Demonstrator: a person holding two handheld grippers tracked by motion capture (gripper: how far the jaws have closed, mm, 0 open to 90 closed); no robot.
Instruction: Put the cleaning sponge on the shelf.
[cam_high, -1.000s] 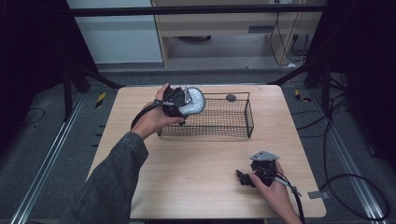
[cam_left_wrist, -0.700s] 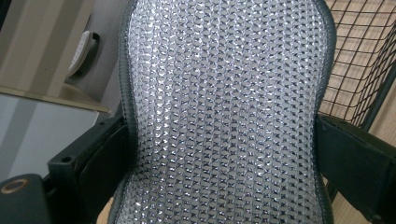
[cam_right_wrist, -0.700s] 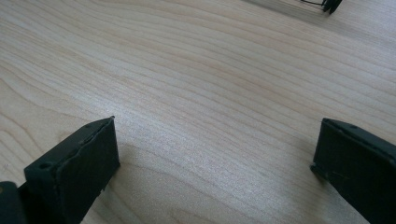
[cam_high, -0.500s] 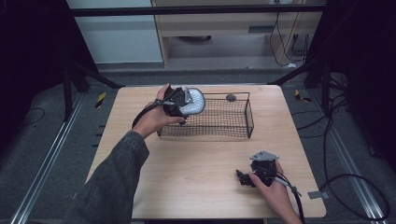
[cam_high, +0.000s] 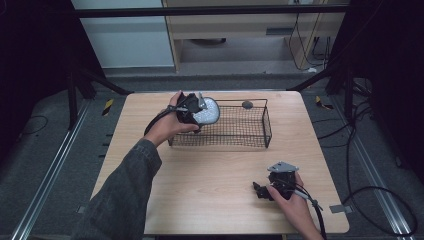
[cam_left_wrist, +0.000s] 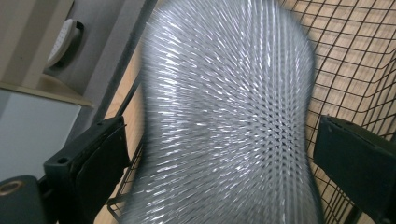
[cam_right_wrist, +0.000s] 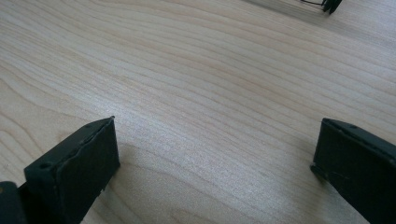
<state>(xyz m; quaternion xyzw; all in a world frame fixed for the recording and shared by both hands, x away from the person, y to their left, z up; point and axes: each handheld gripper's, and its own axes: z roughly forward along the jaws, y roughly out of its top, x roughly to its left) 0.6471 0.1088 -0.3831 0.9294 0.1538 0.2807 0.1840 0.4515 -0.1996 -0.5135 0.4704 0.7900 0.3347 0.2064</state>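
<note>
A grey brush (cam_high: 208, 113) with a dense pad of fine metal bristles (cam_left_wrist: 224, 107) hangs over the left end of a black wire basket (cam_high: 235, 142). My left gripper (cam_high: 198, 111) is shut on the brush, one jaw against each side of its head, and its bristle face is turned to the left gripper view. The basket's mesh (cam_left_wrist: 359, 56) shows behind the brush. My right gripper (cam_high: 258, 190) rests low on the wooden table (cam_high: 200, 190) at the front right. It stands open (cam_right_wrist: 215, 154) with only bare wood between its jaws.
A small dark round object (cam_high: 247, 104) lies at the basket's far rim. The basket's near corner (cam_right_wrist: 327, 4) shows far off in the right gripper view. Dark floor, metal rails and cables surround the table.
</note>
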